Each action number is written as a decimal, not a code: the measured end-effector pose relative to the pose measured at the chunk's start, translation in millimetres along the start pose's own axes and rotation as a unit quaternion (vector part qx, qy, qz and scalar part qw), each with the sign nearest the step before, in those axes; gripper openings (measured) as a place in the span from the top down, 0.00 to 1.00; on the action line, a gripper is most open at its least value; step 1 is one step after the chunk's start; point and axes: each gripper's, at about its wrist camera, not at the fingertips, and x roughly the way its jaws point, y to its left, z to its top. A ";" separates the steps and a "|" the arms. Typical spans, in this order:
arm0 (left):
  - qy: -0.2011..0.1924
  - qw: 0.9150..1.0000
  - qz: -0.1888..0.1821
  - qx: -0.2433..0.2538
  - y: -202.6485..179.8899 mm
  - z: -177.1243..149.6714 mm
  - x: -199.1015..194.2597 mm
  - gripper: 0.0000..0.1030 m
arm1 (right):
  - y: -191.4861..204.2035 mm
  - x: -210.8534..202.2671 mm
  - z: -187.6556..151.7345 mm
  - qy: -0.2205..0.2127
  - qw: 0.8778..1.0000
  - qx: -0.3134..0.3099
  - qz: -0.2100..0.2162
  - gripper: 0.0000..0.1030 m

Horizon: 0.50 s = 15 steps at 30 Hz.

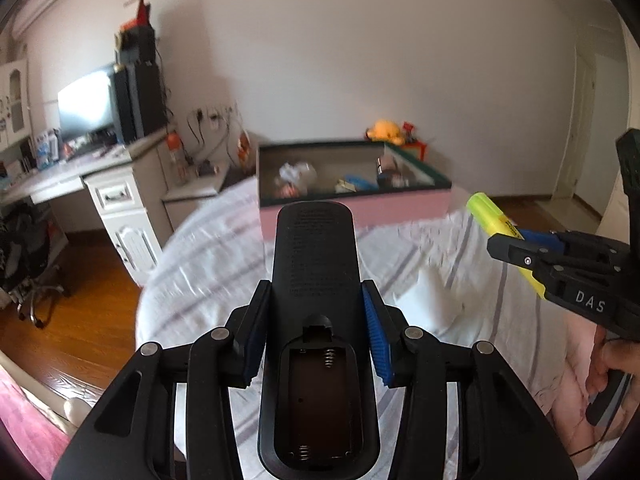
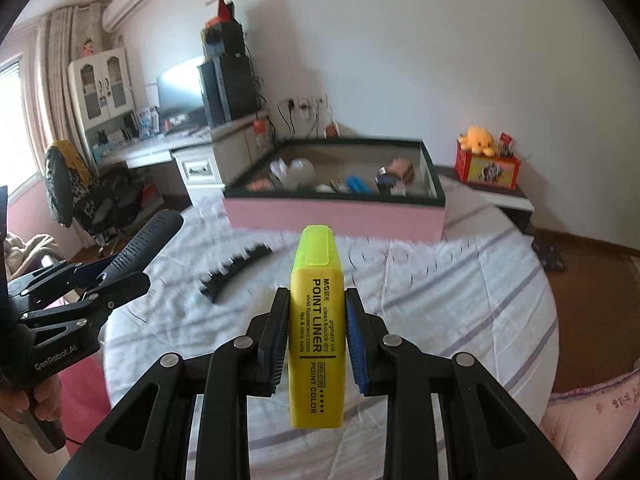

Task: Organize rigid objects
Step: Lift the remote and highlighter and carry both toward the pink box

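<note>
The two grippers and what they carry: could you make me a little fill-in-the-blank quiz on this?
1. The left gripper is shut on a black ____ whose open battery compartment shows bare springs.
2. The right gripper is shut on a highlighter of ____ colour.
3. Ahead on the bed stands a box with ____ outer walls, things already inside.
4. On the sheet before the box lies a black ____ with teeth.

Missing words: remote control; yellow; pink; comb

left gripper (image 1: 316, 300) clamped on a black remote (image 1: 316, 264) with its battery bay open, right gripper (image 1: 516, 246) off to the side pinching a yellow highlighter (image 1: 486, 210), pink box (image 1: 352, 184) on the bed (image 1: 224, 256) ahead
</note>
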 end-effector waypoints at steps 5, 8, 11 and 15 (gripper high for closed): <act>-0.042 0.999 0.016 0.007 0.7 17.0 -30.9 0.57 | 12.7 -26.6 17.8 -0.042 0.999 -0.013 0.007 0.74; -0.066 0.997 0.032 0.009 1.4 25.1 -48.2 0.57 | 21.4 -39.4 27.0 -0.059 0.998 -0.028 0.009 0.74; -0.087 0.995 0.040 0.009 2.9 33.0 -63.0 0.57 | 29.8 -50.9 37.0 -0.079 0.996 -0.040 0.010 0.74; -0.107 0.993 0.055 0.013 3.7 41.2 -77.2 0.57 | 37.0 -57.3 46.3 -0.089 0.994 -0.053 0.015 0.74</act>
